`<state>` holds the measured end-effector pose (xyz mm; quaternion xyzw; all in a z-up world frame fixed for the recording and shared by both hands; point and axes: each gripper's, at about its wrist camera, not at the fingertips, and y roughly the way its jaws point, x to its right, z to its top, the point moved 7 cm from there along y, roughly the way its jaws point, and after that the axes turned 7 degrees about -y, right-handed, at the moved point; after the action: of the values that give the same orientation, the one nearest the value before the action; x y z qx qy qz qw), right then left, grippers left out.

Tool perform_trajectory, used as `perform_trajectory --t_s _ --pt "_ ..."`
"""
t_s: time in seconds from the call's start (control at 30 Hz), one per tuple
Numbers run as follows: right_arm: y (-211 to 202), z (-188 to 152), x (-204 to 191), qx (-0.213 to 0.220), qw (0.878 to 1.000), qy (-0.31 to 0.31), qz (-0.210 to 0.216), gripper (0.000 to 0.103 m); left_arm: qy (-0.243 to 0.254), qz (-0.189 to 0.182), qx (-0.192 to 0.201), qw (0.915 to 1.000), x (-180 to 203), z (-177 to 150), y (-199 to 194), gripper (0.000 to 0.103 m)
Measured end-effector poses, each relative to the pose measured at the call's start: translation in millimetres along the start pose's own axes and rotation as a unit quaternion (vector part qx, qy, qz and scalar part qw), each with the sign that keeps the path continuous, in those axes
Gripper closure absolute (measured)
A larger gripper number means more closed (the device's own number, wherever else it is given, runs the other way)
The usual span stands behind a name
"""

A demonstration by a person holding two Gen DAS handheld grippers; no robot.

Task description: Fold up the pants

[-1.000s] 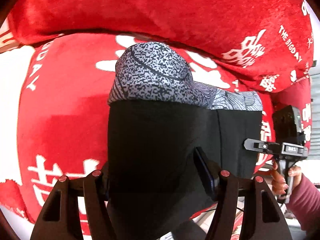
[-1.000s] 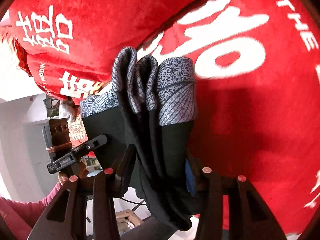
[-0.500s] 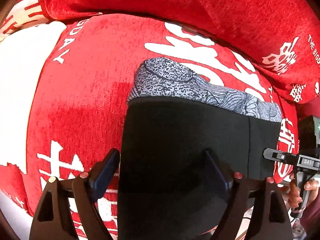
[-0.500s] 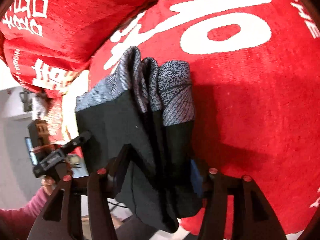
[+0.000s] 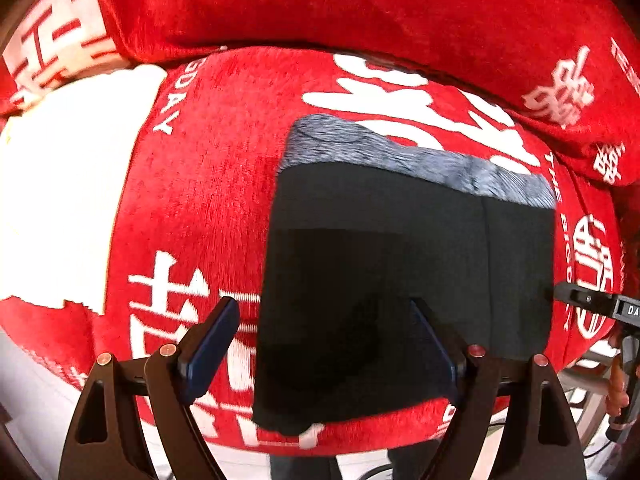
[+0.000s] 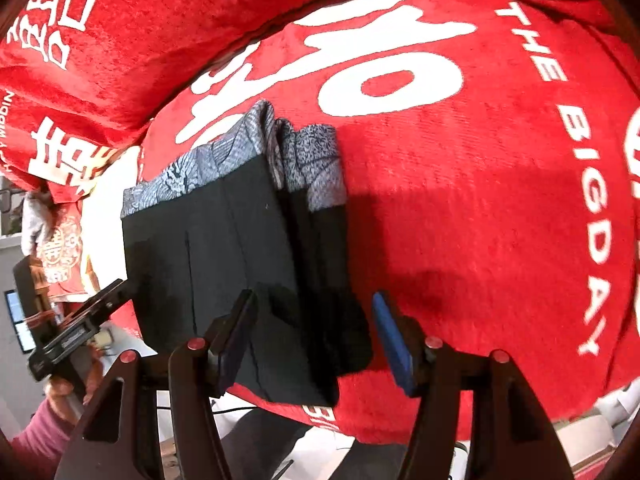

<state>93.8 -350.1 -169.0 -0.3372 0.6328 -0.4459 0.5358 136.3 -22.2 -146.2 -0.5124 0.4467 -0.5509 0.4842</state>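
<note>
The folded black pants [image 5: 400, 260] with a grey patterned waistband [image 5: 400, 156] lie flat on the red seat cushion [image 5: 200, 200]. My left gripper [image 5: 324, 340] stands open over their near left corner. One pad is off the cloth on the left and the other hovers over the black fabric. In the right wrist view the pants [image 6: 208, 248] show their stacked layers at the right edge. My right gripper [image 6: 314, 336] straddles that edge with its jaws opening, and neither pad presses the cloth. Each gripper also shows in the other's view: right gripper [image 5: 600, 308], left gripper [image 6: 76, 320].
A red back cushion [image 5: 360, 8] with white characters rises behind the seat. The seat's front edge [image 6: 400, 428] runs just below the pants, with pale floor and a cable beneath. A hand in a pink sleeve [image 6: 36, 436] holds the left gripper's handle.
Both grippers have let go of the pants and their jaws have spread. The pants, held bunched up before, now lie flat on the cushion. Both grippers have drawn back from them.
</note>
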Motion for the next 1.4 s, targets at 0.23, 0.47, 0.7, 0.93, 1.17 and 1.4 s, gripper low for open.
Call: perform_trajectory --t_s 0.23,0.47,0.7,0.93,1.17,1.4 --pt "-16.6 -25.9 -18.7 0.01 0.999 -0.005 -0.042 0.02 0.051 0.018 0.011 0.9985 29.9 -28.0 -28.0 0.017" --pt "-36.2 -40.9 -44.9 0.034 0.997 -0.013 -0.075 0.015 0.074 0.044 0.006 0.9962 37.9 -43.6 -49.3 0.017" --pt "-55.7 -43.0 -63.7 0.063 0.992 -0.035 -0.107 0.0 0.073 0.052 -0.004 0.9959 32.6 -50.0 -66.3 0.014" --pt "-67.5 -50.0 -77.1 0.035 0.993 -0.027 -0.106 0.0 0.064 0.047 -0.003 0.9968 28.6 -48.6 -84.2 0.0" --pt "-76.9 -59.8 -91.0 0.019 0.988 -0.034 -0.147 0.0 0.067 0.073 -0.01 0.995 22.6 -52.1 -91.6 0.0" --pt "-81.7 -60.4 -100.1 0.01 0.987 -0.031 -0.155 0.0 0.067 0.086 0.002 0.994 22.1 -48.2 -103.8 0.0"
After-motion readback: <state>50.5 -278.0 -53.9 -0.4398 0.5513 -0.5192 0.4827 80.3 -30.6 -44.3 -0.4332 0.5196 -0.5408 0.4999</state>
